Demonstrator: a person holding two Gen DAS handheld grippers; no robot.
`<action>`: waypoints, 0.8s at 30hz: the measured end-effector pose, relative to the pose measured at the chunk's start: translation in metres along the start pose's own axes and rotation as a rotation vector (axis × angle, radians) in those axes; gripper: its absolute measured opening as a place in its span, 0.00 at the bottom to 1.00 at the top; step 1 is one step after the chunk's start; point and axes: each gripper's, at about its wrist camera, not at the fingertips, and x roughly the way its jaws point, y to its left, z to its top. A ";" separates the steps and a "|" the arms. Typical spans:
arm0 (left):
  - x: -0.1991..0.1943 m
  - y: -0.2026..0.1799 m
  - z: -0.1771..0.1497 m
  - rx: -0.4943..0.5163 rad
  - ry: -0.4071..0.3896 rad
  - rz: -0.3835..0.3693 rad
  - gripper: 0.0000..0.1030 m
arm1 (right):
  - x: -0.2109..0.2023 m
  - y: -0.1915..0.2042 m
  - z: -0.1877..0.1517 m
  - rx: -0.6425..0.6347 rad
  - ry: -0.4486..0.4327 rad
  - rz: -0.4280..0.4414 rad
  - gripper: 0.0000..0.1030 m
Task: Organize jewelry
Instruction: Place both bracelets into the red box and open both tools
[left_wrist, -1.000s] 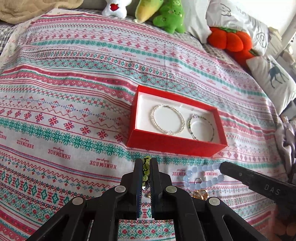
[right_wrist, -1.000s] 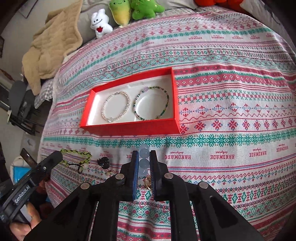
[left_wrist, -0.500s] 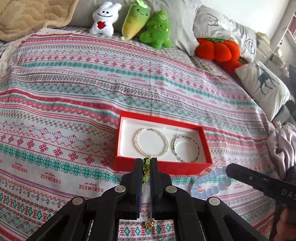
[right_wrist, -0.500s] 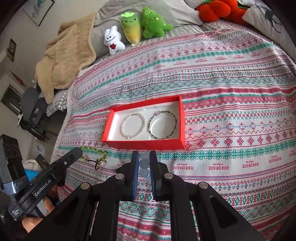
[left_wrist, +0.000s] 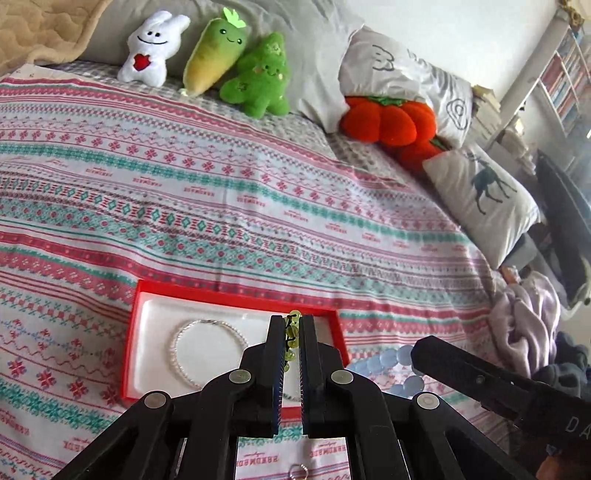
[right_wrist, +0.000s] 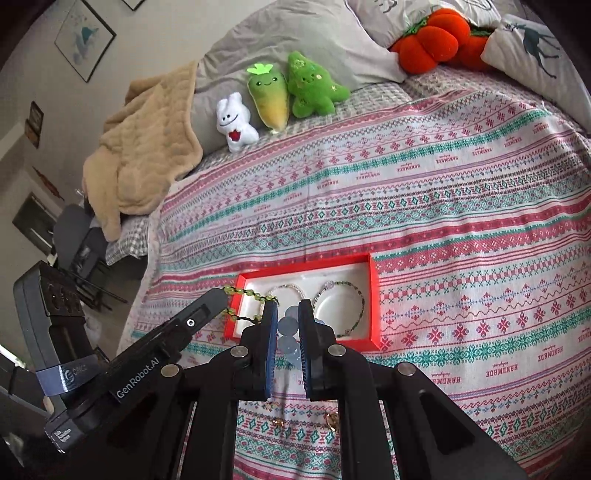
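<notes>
A red box (left_wrist: 236, 297) (right_wrist: 373, 295) with a white lining lies on the bedspread. It holds a pearl bracelet (left_wrist: 184, 332) (right_wrist: 291, 287) and a green beaded bracelet (right_wrist: 354, 295). My left gripper (left_wrist: 291, 325) is shut on a yellow-green bead bracelet (left_wrist: 291, 330) (right_wrist: 247, 293), held above the box. My right gripper (right_wrist: 287, 314) is shut on a pale blue bead bracelet (right_wrist: 288, 328) (left_wrist: 384, 360), held in front of the box.
Small gold pieces (right_wrist: 330, 421) and a ring (left_wrist: 297, 470) lie on the patterned bedspread (left_wrist: 258, 203) near me. Plush toys (left_wrist: 236, 62), an orange pumpkin cushion (left_wrist: 388, 118) and pillows (left_wrist: 480, 192) line the far side. A beige blanket (right_wrist: 140, 147) lies at the left.
Both grippers have lifted their bracelets off the bedspread and risen. The box now sits lower in both views, and the left gripper's bracelet is over it.
</notes>
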 end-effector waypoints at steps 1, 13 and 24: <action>0.005 0.001 0.000 -0.005 0.004 -0.006 0.01 | 0.001 -0.002 0.002 0.003 -0.006 -0.002 0.12; 0.043 0.053 -0.012 -0.073 0.100 0.183 0.01 | 0.023 -0.008 0.010 -0.010 -0.022 -0.056 0.12; 0.048 0.066 -0.020 -0.050 0.136 0.244 0.02 | 0.058 0.010 0.004 -0.076 0.018 -0.035 0.12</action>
